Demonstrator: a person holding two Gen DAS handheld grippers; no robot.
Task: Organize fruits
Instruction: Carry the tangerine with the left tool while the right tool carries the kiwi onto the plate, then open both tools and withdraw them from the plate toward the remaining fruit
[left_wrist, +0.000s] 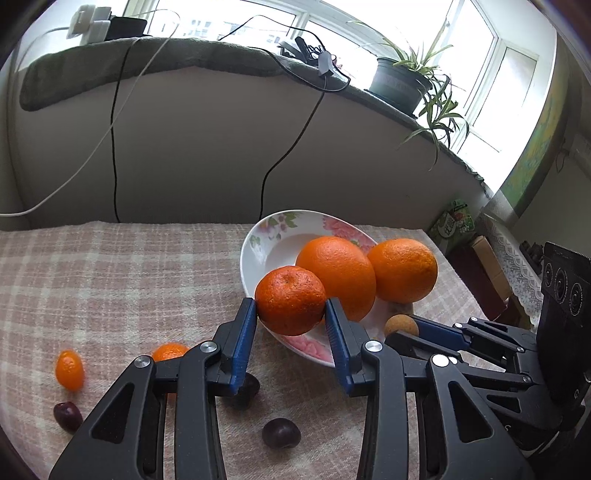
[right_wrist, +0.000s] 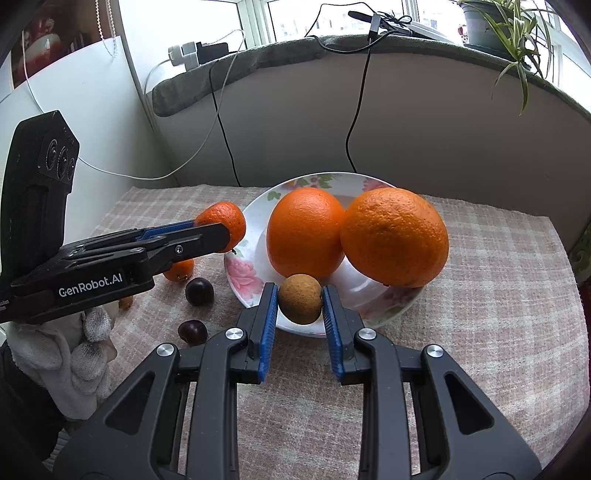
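My left gripper (left_wrist: 290, 308) is shut on a tangerine (left_wrist: 290, 295), which hangs over the near left rim of the floral plate (left_wrist: 264, 254). Two big oranges (left_wrist: 336, 275) (left_wrist: 402, 269) lie side by side on that plate. My right gripper (right_wrist: 300, 295) is shut on a small brown round fruit (right_wrist: 300, 301) above the plate's near rim (right_wrist: 240, 275). In the right wrist view the left gripper (right_wrist: 225, 230) comes in from the left with the tangerine (right_wrist: 231, 216). The big oranges (right_wrist: 304, 230) (right_wrist: 393, 236) fill the plate behind.
Loose on the checked cloth lie a kumquat (left_wrist: 69, 369), a small orange (left_wrist: 170, 350) and three dark round fruits (left_wrist: 67, 415) (left_wrist: 280, 432) (left_wrist: 249, 387). A gloved hand (right_wrist: 81, 350) is at the left. A wall, hanging cables and a potted plant (left_wrist: 400, 86) stand behind the table.
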